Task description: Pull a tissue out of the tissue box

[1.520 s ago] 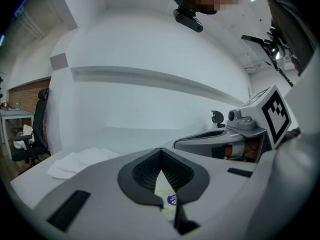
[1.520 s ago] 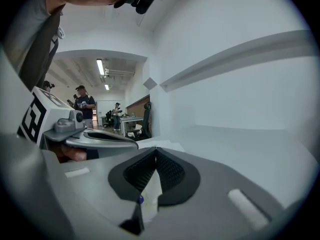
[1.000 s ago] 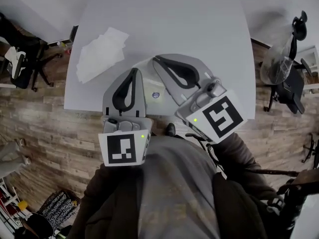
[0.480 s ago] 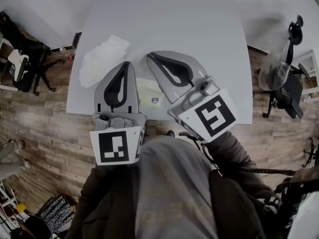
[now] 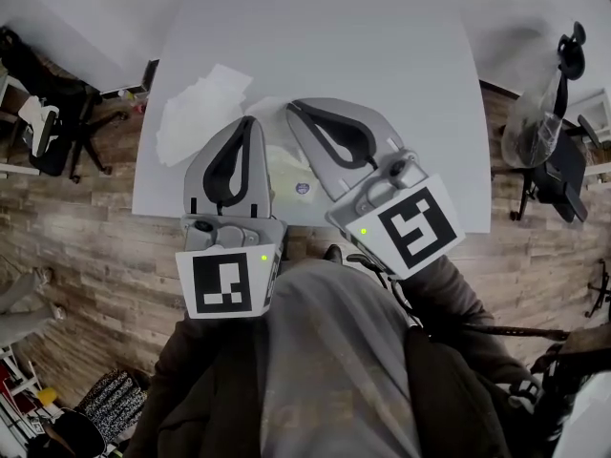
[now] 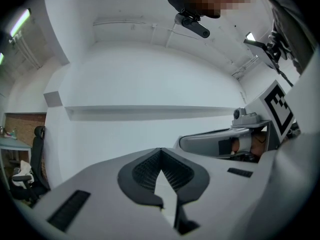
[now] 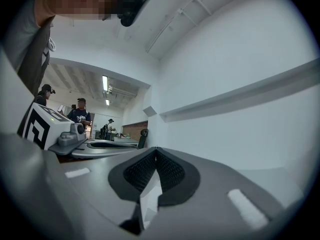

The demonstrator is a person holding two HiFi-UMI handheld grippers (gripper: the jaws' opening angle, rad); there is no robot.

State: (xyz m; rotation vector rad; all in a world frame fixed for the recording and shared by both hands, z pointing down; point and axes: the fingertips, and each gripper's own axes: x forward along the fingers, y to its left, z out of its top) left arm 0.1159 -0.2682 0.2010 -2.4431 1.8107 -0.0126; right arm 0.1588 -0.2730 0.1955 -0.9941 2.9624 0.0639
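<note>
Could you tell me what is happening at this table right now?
A person at the near edge of a white table holds a gripper in each hand. The left gripper and the right gripper both have their fingers shut and hang level above a tissue box that sits between them. A pile of loose tissues lies on the table to the left. It is not clear whether either gripper is pinching a tissue.

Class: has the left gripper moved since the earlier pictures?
Yes. The left gripper reaches farther over the table, nearer the tissue pile.
</note>
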